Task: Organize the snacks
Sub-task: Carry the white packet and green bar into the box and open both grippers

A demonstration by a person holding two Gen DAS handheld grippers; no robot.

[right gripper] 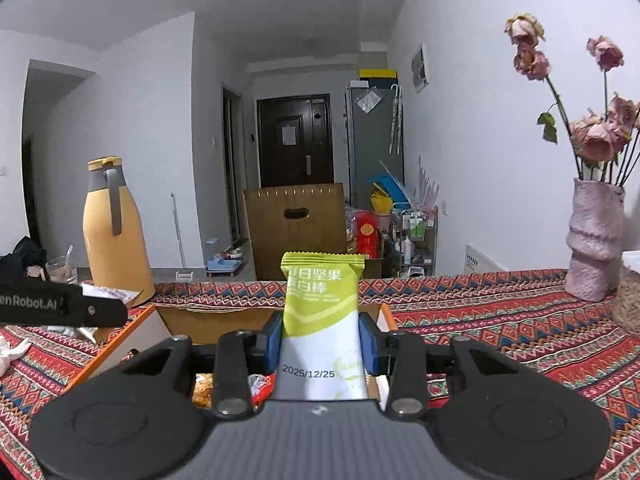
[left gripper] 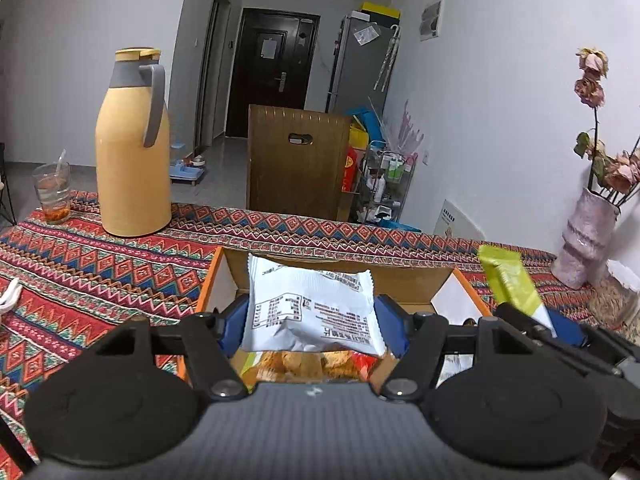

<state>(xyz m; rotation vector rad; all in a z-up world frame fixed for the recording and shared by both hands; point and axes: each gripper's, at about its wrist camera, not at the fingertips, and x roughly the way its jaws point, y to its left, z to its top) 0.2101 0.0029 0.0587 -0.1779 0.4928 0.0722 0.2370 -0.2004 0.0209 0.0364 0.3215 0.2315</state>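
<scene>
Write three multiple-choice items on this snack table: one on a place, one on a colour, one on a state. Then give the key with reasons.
1. Where does the thermos jug stand?
A. on the patterned tablecloth
B. inside the cardboard box
C. on the floor by the door

2. What colour is the top of the snack bar wrapper in the right tool?
A. red
B. lime green
C. black

3. What is the state of the left tool?
A. open and empty
B. out of view
C. shut on the white snack packet

Key:
1 A, its base rests on the cloth, left of the box.
2 B, the printed upper half is lime green above a white lower half.
3 C, both blue pads press the packet's sides above the open box.
</scene>
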